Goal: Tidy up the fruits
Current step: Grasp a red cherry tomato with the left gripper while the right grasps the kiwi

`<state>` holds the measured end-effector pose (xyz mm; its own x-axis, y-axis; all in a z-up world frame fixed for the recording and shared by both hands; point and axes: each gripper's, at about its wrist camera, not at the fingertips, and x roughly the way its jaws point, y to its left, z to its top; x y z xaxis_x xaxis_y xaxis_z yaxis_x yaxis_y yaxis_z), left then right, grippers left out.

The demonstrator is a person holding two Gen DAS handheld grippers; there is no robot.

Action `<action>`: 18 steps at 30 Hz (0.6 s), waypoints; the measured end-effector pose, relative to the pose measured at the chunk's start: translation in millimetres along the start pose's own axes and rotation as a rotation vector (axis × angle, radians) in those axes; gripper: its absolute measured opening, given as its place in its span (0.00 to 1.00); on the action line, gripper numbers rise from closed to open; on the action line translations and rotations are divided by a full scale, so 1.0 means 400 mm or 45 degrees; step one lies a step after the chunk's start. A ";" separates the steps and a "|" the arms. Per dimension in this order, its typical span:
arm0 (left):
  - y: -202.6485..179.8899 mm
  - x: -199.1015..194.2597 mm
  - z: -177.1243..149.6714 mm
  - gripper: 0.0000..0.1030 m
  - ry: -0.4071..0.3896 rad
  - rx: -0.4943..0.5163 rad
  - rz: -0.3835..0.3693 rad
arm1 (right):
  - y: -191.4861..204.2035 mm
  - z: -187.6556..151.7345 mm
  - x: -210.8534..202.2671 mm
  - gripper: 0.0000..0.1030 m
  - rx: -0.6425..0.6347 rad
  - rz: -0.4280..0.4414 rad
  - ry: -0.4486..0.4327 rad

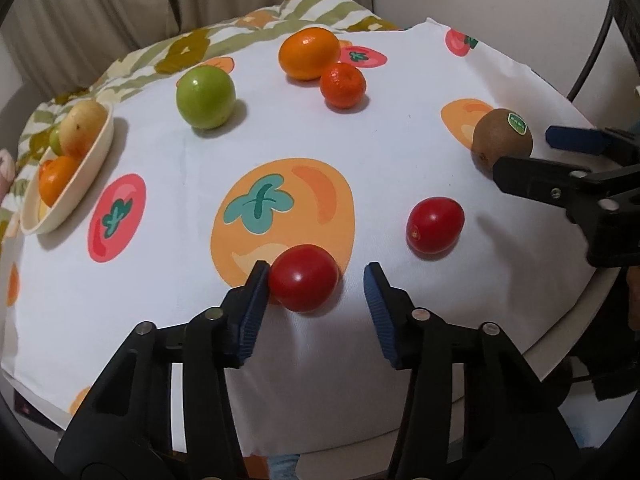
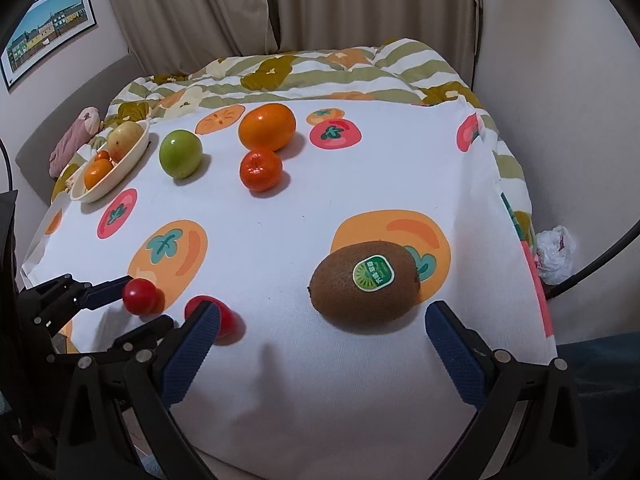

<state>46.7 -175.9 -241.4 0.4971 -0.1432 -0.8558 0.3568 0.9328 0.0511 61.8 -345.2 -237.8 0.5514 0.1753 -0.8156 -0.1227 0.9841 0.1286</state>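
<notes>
My left gripper (image 1: 316, 276) is open around a red tomato (image 1: 303, 278) on the cloth; its left pad touches the tomato. A second tomato (image 1: 435, 225) lies to the right. My right gripper (image 2: 320, 324) is open just in front of a brown kiwi (image 2: 366, 283) with a green sticker, without touching it. The kiwi also shows in the left wrist view (image 1: 502, 142). A green apple (image 1: 205, 97), a large orange (image 1: 309, 53) and a mandarin (image 1: 343, 85) lie farther back. A cream bowl (image 1: 86, 172) at the left holds a pear and an orange.
The fruit-printed white cloth (image 2: 280, 220) covers a round table. A striped quilt (image 2: 320, 76) lies behind it, with curtains beyond. A white plastic bag (image 2: 556, 254) lies on the floor at the right. The table edge drops off close to both grippers.
</notes>
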 end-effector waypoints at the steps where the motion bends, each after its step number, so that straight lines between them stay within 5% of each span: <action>1: 0.001 0.000 0.001 0.44 -0.001 -0.005 -0.003 | -0.002 0.001 0.005 0.96 0.000 0.001 0.007; 4: 0.003 -0.001 -0.001 0.37 0.000 -0.017 -0.013 | -0.004 0.005 0.015 0.92 -0.002 -0.003 0.025; 18: 0.014 0.001 0.004 0.37 0.011 -0.039 -0.018 | -0.013 0.028 0.053 0.82 -0.040 -0.059 0.057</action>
<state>50.3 -171.1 -240.6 0.4853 -0.1535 -0.8608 0.3394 0.9403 0.0237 83.5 -346.3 -249.5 0.5195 0.1272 -0.8450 -0.1237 0.9896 0.0729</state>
